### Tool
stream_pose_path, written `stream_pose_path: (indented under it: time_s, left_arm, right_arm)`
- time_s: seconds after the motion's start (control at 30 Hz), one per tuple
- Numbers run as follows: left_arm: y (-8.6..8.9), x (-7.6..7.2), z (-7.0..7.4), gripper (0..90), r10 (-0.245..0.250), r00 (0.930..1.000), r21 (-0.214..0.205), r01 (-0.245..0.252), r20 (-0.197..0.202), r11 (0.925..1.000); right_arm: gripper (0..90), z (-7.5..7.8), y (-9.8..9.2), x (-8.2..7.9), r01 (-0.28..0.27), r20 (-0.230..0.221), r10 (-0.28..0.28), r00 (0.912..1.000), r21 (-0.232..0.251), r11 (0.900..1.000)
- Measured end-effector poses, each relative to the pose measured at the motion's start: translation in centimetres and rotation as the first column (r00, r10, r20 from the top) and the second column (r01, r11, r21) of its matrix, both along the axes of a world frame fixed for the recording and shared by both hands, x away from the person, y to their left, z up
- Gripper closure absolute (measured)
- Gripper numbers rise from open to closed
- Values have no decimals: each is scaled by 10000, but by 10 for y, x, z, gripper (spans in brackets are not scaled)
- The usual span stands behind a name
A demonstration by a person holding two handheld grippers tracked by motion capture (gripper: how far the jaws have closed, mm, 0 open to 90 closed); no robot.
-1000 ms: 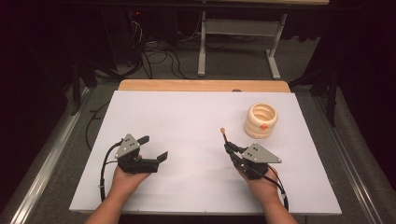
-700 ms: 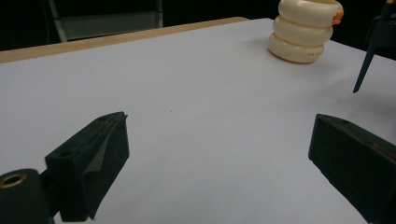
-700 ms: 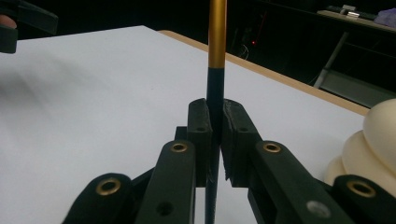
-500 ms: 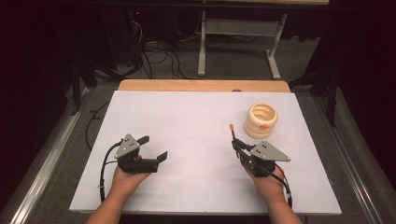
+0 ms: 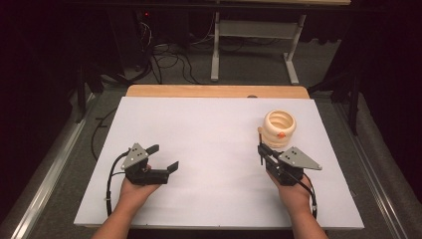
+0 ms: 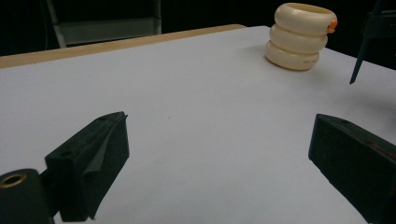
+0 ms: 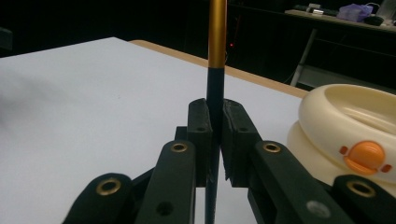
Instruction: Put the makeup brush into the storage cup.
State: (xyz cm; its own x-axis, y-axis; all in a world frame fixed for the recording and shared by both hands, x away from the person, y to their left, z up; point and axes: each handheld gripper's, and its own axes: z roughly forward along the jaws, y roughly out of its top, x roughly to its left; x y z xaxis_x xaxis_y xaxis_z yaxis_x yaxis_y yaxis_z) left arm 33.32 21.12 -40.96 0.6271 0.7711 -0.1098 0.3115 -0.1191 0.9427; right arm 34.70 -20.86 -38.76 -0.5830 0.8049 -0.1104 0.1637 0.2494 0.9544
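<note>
The room behind is dark, with cables on the floor and the legs of a metal stand past the far edge. In front of me is a table [image 5: 209, 129] with a white top; a strip of bare wood shows along its far edge.

Near the far right corner stands a cream container [image 5: 279, 128], shaped like three stacked rings, open at the top, with a small orange button on its upper ring. In the high view its hollow looks bare, though I cannot see down to the bottom.

My right tongs [image 5: 262, 148] are near the right edge of the table, just on the near side of the container. They are pressed together on a thin stick [image 7: 216, 60], black where the jaws pinch it and golden-orange higher up. In the right gripper view it stands upright between the jaws. In the high view its tip [image 5: 259, 130] lies just beside the container's left wall; I cannot tell whether they touch.

My left tongs [image 5: 163, 157] rest near the near left corner, well apart from the container. Their jaws are spread wide with nothing between them, only white table top.
</note>
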Motion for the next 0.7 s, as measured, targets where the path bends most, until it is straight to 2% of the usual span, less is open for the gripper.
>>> stream_pose_path:
  time_s: [0.37,0.7]
  left_arm:
    - [-1,0,0,57,-39,10000,-1,39,12,10000]
    - [-1,0,0,57,-65,10000,-3,65,4,10000]
  right_arm:
    - [853,3,-19,4,497,-27,-496,9988,484,9976]
    - [852,5,-43,7,1197,-92,-1193,9928,967,9881]
